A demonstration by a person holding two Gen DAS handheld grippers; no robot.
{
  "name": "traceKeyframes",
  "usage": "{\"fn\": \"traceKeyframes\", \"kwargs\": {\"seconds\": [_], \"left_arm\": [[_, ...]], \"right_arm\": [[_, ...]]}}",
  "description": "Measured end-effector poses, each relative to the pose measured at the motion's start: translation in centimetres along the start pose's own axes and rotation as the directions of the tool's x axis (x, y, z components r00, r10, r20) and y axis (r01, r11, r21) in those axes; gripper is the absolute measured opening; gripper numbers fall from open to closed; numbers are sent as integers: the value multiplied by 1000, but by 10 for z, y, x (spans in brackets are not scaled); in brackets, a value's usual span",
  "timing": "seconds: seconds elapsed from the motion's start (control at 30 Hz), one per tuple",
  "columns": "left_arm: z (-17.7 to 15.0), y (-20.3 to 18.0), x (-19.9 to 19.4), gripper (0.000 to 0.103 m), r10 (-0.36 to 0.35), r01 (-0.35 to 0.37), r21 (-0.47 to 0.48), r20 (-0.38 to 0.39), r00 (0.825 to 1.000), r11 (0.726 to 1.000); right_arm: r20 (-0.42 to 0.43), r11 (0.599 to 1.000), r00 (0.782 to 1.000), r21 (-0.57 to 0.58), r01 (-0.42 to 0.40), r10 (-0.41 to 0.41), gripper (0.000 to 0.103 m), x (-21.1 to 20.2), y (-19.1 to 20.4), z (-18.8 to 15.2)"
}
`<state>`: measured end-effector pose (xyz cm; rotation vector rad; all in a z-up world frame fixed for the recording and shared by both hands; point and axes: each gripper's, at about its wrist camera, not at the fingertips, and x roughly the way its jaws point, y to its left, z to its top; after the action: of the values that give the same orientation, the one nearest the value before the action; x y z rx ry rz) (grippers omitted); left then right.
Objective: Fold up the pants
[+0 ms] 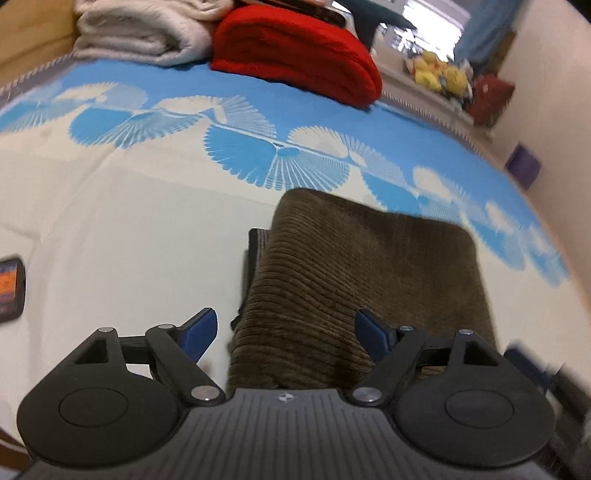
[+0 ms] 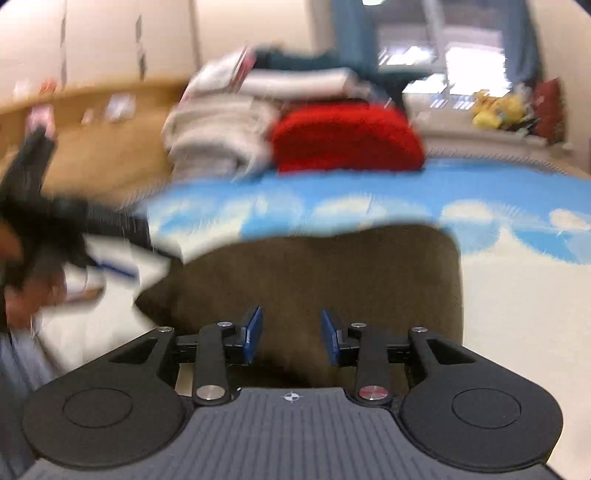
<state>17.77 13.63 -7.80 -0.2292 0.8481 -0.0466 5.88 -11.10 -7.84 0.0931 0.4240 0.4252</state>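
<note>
The brown corduroy pants lie folded into a thick rectangle on the bed. My left gripper hovers over their near left corner. It is open wide: the left pad stands off the fabric's edge and the right pad above the cloth, with nothing gripped. In the right wrist view the same pants fill the middle. My right gripper sits low over their near edge, its blue pads a hand's width apart and not pressing on the cloth. A blurred black shape at the left is the left gripper, held by a hand.
The bed sheet is white with blue fan patterns. A folded red blanket and white towels are stacked at the far end by a wooden headboard. A phone lies at the left. Yellow plush toys sit beyond the bed.
</note>
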Motion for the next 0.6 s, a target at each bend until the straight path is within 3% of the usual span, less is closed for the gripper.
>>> {"fn": "traceKeyframes", "kwargs": {"seconds": [0.03, 0.1, 0.17, 0.2, 0.27, 0.33, 0.4, 0.5, 0.6], "left_arm": [[-2, -8, 7, 85, 38, -37, 45, -15, 999, 998], [-13, -15, 16, 84, 87, -81, 109, -53, 995, 991], [-30, -14, 18, 85, 86, -78, 150, -46, 995, 986], [-39, -10, 18, 88, 86, -79, 163, -41, 995, 984], [-49, -3, 19, 89, 77, -72, 136, -34, 996, 988], [-51, 0, 18, 89, 73, -67, 125, -40, 997, 990], [-54, -2, 13, 90, 83, -77, 155, -28, 996, 985], [-67, 2, 12, 99, 96, -90, 157, -32, 995, 984], [-71, 12, 15, 103, 85, -80, 81, -60, 995, 994]], "right_arm": [[7, 999, 999, -6, 45, -45, 33, 6, 4, 6], [-65, 995, 993, -14, 99, -99, 23, 33, 10, 10], [-196, 994, 976, -62, 86, -97, 17, 52, 19, 0], [-215, 993, 973, -100, 66, -86, 18, 52, 26, -12], [-131, 959, 984, -270, 82, -121, 17, 40, 45, -39], [-66, 936, 990, -338, 94, -123, 17, 35, 50, -52], [-73, 925, 989, -369, 91, -126, 17, 39, 50, -48], [-135, 939, 984, -340, 61, -113, 17, 29, 46, -33], [-99, 880, 991, -474, 31, -89, 17, 22, 47, -55]]}}
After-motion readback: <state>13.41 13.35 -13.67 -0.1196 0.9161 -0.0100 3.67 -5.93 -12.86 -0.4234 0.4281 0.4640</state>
